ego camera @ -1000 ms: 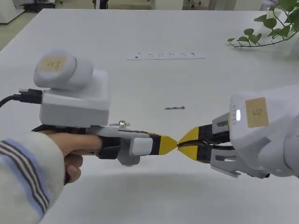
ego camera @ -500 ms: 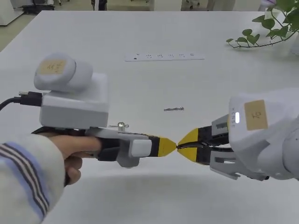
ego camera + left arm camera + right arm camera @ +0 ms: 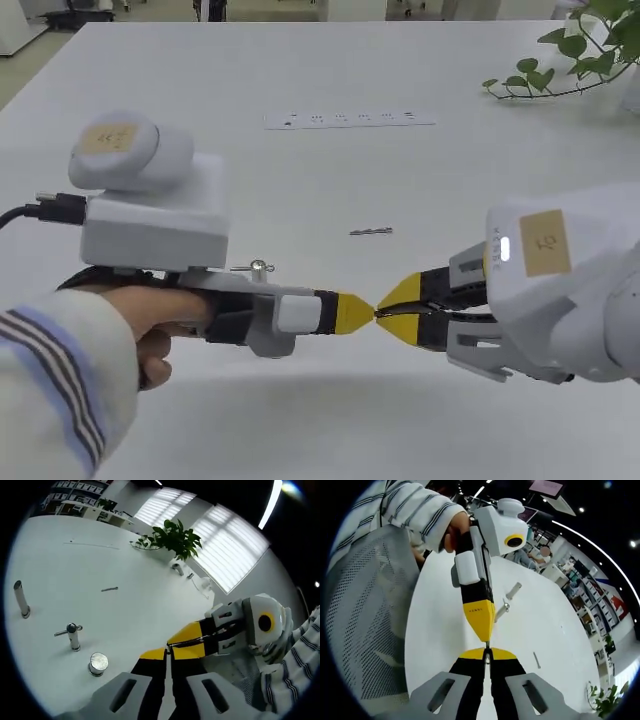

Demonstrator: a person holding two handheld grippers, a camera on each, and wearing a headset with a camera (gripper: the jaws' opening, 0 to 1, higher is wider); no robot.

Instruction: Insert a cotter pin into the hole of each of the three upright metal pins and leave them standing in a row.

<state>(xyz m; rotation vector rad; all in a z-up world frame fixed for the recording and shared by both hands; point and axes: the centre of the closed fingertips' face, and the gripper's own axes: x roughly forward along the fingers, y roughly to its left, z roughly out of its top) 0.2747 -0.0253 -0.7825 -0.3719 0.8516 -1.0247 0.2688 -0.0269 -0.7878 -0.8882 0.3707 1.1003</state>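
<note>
**Two grippers meet tip to tip above a white table**

A broad white table (image 3: 300, 180) stands in a bright office. In the left gripper view, three metal pins stand on it in a row. At far left is a bare pin (image 3: 21, 599). Next is a second pin (image 3: 73, 636) with a cotter pin (image 3: 61, 632) pushed through its head. A third pin (image 3: 98, 663) stands nearest the camera. A loose cotter pin (image 3: 109, 588) lies flat farther out, well apart from them. Beyond it a plant (image 3: 172, 537) sits near windows with slatted blinds (image 3: 220, 545). In the head view a power strip (image 3: 350, 120) lies toward the far edge.

The left gripper (image 3: 362, 313), held by a hand (image 3: 150, 320) in a striped sleeve (image 3: 50, 390), points right. The right gripper (image 3: 388, 313) points left. Their yellow tips touch in the air above the table. Each gripper's jaws are pressed together. Whether anything thin is pinched where the tips meet is too small to tell.
</note>
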